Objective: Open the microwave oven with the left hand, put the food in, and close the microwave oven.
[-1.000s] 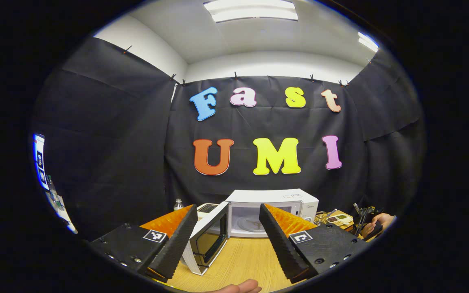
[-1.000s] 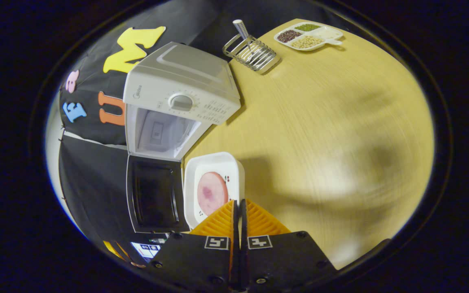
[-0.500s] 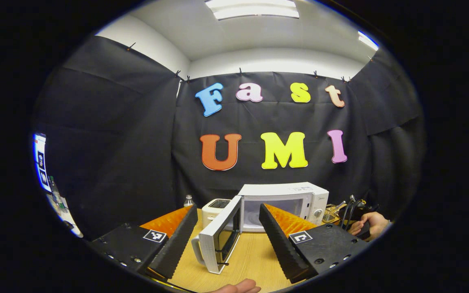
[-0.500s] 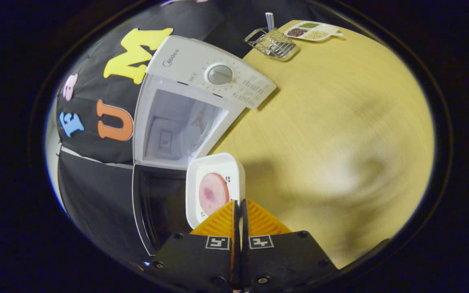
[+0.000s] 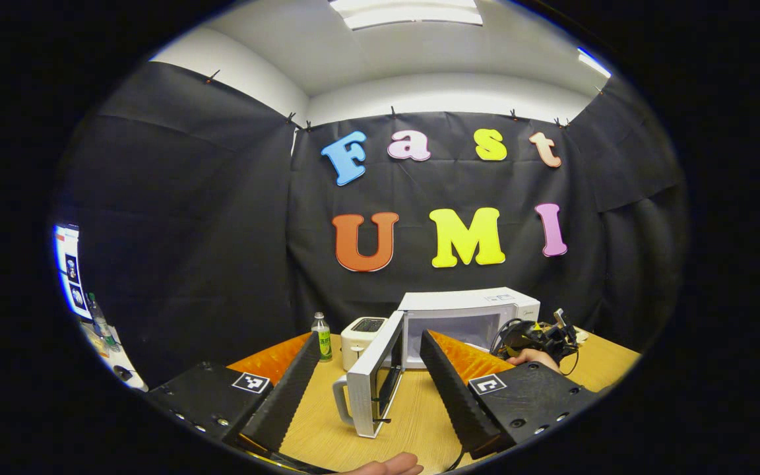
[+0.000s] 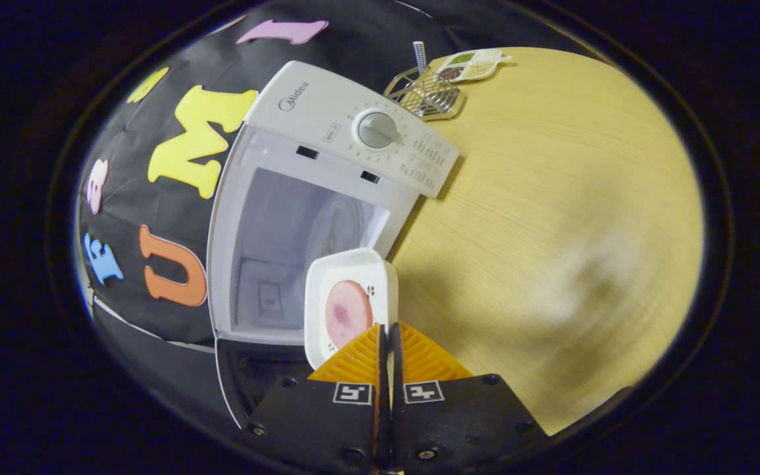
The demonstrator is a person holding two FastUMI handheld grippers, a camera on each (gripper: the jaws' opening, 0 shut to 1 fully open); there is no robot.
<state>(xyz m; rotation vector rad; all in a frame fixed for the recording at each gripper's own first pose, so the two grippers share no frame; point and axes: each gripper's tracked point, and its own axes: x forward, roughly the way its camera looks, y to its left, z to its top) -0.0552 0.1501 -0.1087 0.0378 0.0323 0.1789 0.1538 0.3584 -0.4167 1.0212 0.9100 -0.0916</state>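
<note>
We see the microwave standing at the far side of the bench, its door swung out toward us and edge-on in the left gripper view. The left gripper hangs above the near bench with its fingers spread wide and nothing between them. To the left of the microwave stand a toaster and a small bottle. To the right of the oven front, in the same view, a hand holds the other gripper.

In the right gripper view, the right gripper has its fingers pressed together on the near rim of a white tray, which carries a round pink slice of food. The tray is held in the air just in front of the microwave's open cavity, over its lower edge; we cannot tell whether it has crossed the threshold. The dial sits on the control panel beside the cavity. Farther off on the bench lie a wire rack and a divided dish of beans.
</note>
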